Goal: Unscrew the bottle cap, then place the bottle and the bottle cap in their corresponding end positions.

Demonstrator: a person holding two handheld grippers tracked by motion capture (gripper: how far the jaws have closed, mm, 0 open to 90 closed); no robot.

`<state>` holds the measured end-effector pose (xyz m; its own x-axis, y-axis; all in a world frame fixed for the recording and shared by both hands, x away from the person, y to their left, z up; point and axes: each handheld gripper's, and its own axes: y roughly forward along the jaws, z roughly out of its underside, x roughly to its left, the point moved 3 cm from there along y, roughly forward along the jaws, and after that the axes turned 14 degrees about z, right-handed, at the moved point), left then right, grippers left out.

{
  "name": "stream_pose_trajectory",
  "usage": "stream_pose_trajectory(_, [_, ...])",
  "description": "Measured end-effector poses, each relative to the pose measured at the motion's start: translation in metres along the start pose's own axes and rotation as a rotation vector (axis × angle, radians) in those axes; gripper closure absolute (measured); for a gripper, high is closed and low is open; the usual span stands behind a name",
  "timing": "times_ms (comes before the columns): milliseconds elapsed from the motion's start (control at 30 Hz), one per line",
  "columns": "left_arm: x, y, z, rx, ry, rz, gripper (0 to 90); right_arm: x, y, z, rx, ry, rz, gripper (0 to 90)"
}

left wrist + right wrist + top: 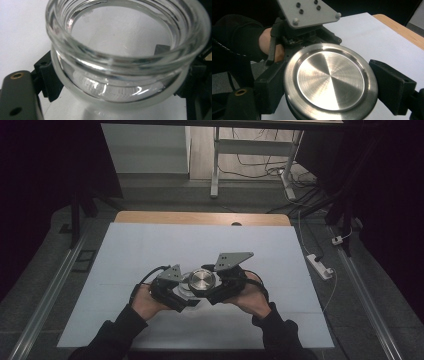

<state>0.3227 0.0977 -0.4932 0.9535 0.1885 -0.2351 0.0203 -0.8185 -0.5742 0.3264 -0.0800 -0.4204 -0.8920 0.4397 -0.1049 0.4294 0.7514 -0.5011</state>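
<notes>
Left tool gripped open glass jar; right tool clamped steel lid just beside its mouth.

Dim room, white-covered wooden table

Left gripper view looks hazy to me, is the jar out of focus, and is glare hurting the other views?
Left gripper view: the jar sits very close, its rim soft, with bright streaks in the glass. Right gripper view: the lid is sharp, with a fan-shaped sheen but no washout. High view: dim and dark at the sides, the white mat evenly lit, the lid a small bright spot between both claws.
</notes>
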Motion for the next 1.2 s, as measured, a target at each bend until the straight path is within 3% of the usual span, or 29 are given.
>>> stream_pose_trajectory(1200, [0.022, 0.000, -0.007, -0.049, -0.026, -0.058, 15.4, 0.017, -0.020, 0.011, -0.019, 0.004, 0.038, 17.8])
